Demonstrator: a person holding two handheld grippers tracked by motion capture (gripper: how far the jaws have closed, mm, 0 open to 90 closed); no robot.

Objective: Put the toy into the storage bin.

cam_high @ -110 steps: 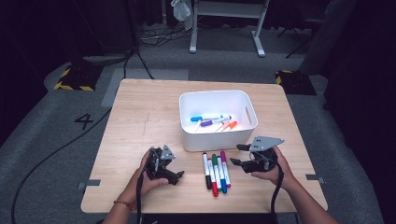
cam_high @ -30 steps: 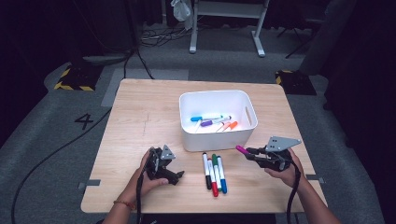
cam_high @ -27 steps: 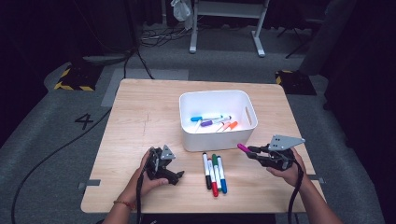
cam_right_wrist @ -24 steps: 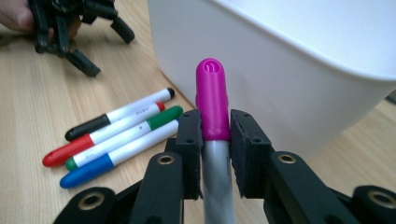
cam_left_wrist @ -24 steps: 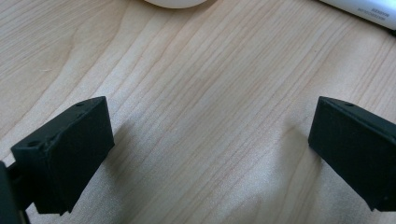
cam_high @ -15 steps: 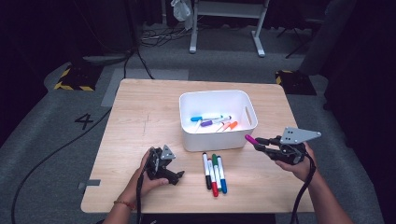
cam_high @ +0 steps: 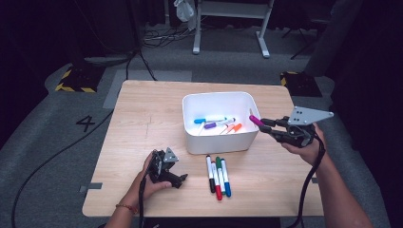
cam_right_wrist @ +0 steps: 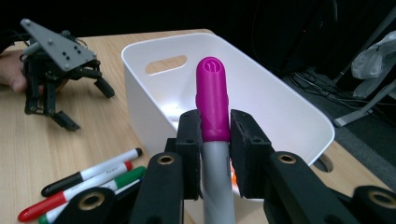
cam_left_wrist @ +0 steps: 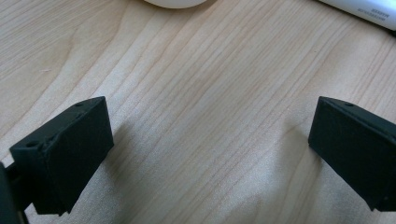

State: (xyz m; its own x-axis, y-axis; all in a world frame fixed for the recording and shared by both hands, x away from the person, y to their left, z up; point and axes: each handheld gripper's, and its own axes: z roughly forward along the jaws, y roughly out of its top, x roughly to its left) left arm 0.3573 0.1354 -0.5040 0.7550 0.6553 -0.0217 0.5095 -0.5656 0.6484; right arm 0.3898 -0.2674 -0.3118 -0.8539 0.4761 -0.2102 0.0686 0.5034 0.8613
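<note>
Magenta-capped marker [cam_right_wrist: 213,100] pinched in right gripper [cam_right_wrist: 214,135], held above the table at the white bin's [cam_high: 219,141] right rim.
Jaws clamp the marker at the cap's base, cap pointing toward the bin. Left gripper [cam_high: 164,167] rests on the table, jaws spread. Black, red, green and blue markers [cam_high: 217,175] lie between.

The bin [cam_high: 221,122] sits on the table [cam_high: 142,118], right of centre, with several markers [cam_high: 216,124] lying inside it. Just near of the bin, four more markers [cam_high: 217,170] lie side by side on the tabletop. Left of those rests the left gripper [cam_high: 179,179]. Right of the bin, above the table, the right gripper [cam_high: 263,125] carries a marker [cam_high: 256,120] pointing left over the bin's right rim.
</note>
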